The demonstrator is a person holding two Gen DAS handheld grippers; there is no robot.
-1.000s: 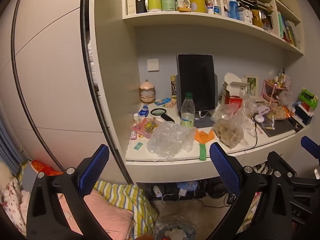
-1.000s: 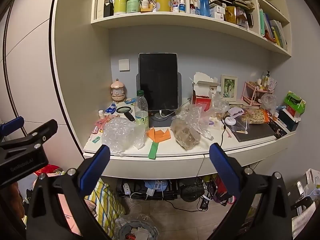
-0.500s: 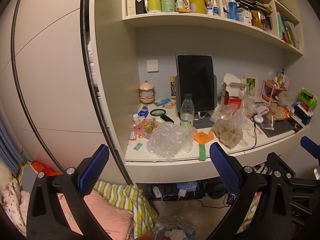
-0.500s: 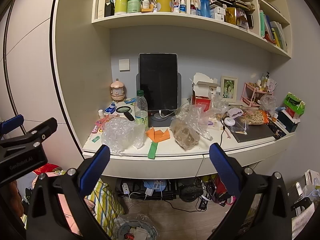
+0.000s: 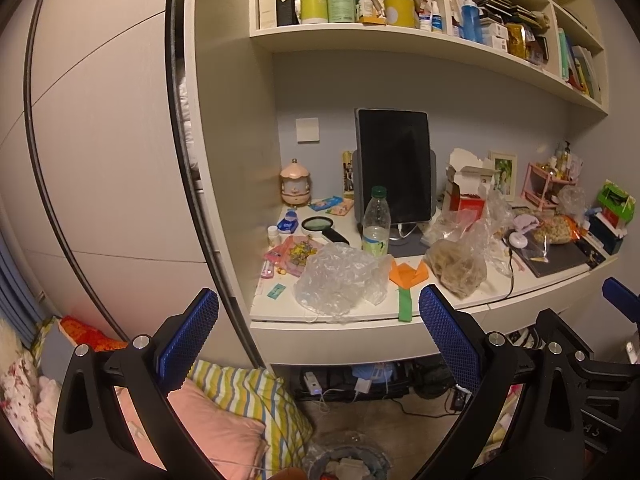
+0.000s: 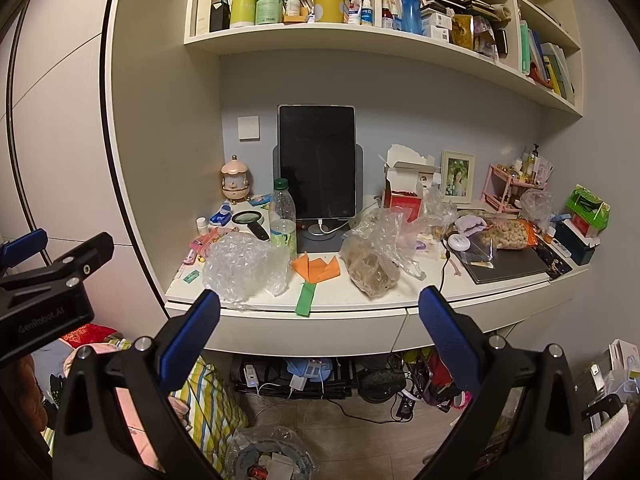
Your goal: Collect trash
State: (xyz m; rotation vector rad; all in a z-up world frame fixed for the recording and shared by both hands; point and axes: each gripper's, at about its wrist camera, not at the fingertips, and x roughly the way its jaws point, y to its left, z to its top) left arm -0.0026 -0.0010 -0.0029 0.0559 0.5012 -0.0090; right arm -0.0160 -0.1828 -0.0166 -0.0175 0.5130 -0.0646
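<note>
Grippers, left gripper [image 5: 319, 322] and right gripper [image 6: 319, 320], stay spread wide, empty, unmoved before desk [image 6: 360, 312]

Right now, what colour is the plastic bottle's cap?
Green; the plastic bottle's cap shows best in the right wrist view.

A white worktop [image 6: 360, 308] is built into an alcove with a pale blue-grey back wall [image 6: 420, 108]. On that wall, left of the dark upright screen [image 6: 317, 162] on the worktop, sits a white switch plate [image 6: 248, 128]. Above the screen runs a cream shelf [image 6: 360, 36] packed with books and bottles. Left of the alcove stands a tall white wardrobe panel [image 5: 100, 152] edged by a black strip. Below the worktop, cables and power strips lie on a brownish floor [image 6: 360, 436]. The light is dim and warm.
</note>
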